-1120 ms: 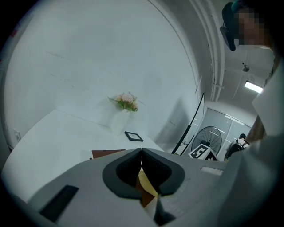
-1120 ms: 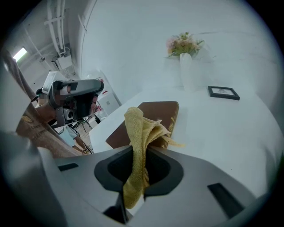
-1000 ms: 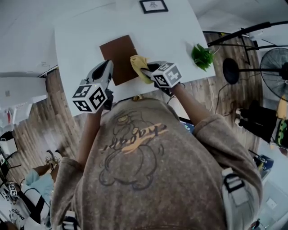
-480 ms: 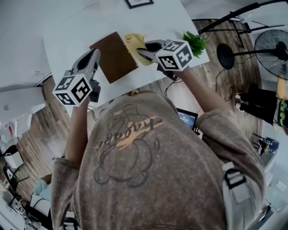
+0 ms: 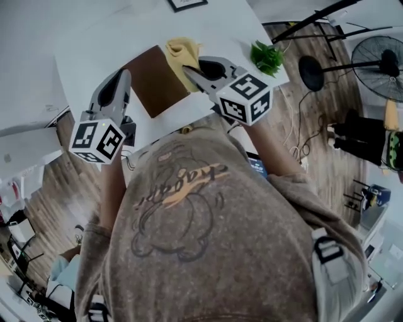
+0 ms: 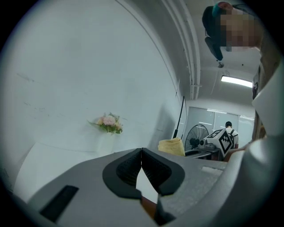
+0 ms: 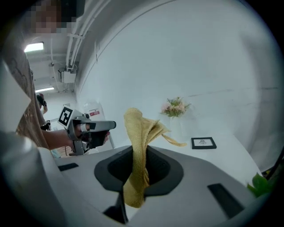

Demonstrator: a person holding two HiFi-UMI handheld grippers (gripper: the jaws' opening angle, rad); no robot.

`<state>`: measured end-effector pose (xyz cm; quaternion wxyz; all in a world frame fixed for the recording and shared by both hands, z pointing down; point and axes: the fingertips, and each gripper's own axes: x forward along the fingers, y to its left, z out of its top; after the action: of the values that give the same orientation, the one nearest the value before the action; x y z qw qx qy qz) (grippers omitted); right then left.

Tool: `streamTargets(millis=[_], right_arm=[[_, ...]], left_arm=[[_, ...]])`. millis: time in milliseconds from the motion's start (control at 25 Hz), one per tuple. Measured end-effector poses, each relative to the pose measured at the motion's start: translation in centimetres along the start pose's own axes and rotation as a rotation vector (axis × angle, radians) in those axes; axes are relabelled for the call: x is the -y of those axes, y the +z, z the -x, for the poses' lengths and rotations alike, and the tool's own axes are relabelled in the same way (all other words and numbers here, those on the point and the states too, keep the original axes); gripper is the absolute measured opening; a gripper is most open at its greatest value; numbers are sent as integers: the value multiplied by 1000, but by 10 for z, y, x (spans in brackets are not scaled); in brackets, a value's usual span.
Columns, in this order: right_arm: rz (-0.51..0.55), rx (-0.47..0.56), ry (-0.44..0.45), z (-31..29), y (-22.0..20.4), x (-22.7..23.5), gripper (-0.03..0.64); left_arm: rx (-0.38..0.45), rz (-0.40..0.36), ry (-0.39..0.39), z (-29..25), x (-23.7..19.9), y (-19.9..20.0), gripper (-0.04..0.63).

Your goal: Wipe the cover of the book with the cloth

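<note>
A brown book lies flat on the white table. My right gripper is shut on the yellow cloth, held by the book's far right corner. In the right gripper view the cloth stands up from between the jaws of that gripper and hangs a little below them. My left gripper hovers at the book's left side. Its jaws are shut with nothing between them, and a sliver of the book shows beneath. The cloth appears to its right.
A small black picture frame sits at the table's far edge and a green sprig at its right edge. A vase of pink flowers stands by the wall. A fan and stands crowd the wooden floor on the right.
Both grippers have risen toward the head camera. The right one has carried the cloth from the book's right edge up and toward its far corner. The left one stays shut.
</note>
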<state>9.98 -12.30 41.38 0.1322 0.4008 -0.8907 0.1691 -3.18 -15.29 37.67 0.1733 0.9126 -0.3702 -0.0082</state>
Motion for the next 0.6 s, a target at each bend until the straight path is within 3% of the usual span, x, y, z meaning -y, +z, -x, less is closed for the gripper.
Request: streamTargets(millis=[320,600], right_arm=[[-26,167,-73,0,-7,5,61],[-46,206,-132,-10,-30,19,61]], left_arm=[[52,-101,52,6,-7,-11,5],[21,-119,114,9,-25,-40,4]])
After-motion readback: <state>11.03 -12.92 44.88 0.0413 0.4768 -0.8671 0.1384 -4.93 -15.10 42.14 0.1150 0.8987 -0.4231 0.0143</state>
